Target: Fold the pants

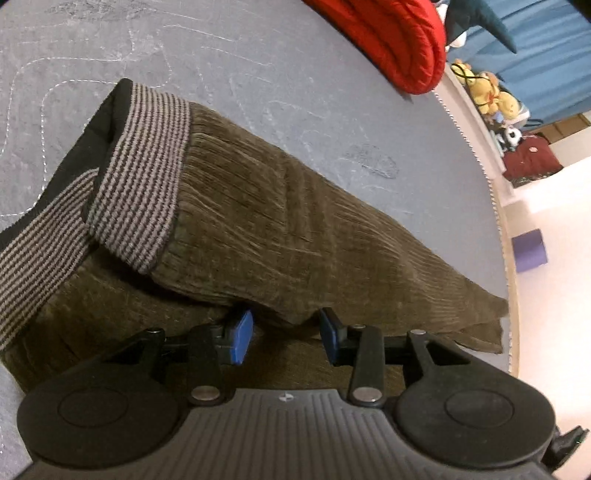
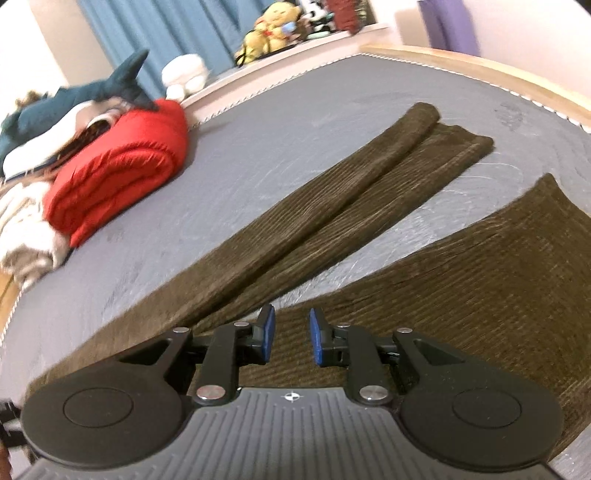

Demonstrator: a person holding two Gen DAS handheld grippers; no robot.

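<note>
Two claws hung over a pair of brown corduroy pants (image 2: 369, 206) spread on a grey quilted bed (image 1: 258, 74). The left claw (image 1: 286, 338) stood with its blue pads apart and nothing pressed between them; a folded-over edge of the brown cloth drooped just past its tips. Beyond it lay the grey-and-black striped waistband (image 1: 144, 173), flipped back so the dark lining showed at the far left. The right claw (image 2: 291, 338) also had its pads apart and gripped nothing, held above the cloth near where the two legs met. From there one leg ran toward the far right, creased lengthwise along its middle, while the other spread out at the near right, the grey cover showing between them. On the far left of the bed sat a rolled red quilt (image 2: 118, 166) with a dark blue plush shark (image 2: 92, 92) behind it. Yellow plush toys (image 2: 269, 29) sat on a ledge before a blue curtain (image 2: 166, 26).
</note>
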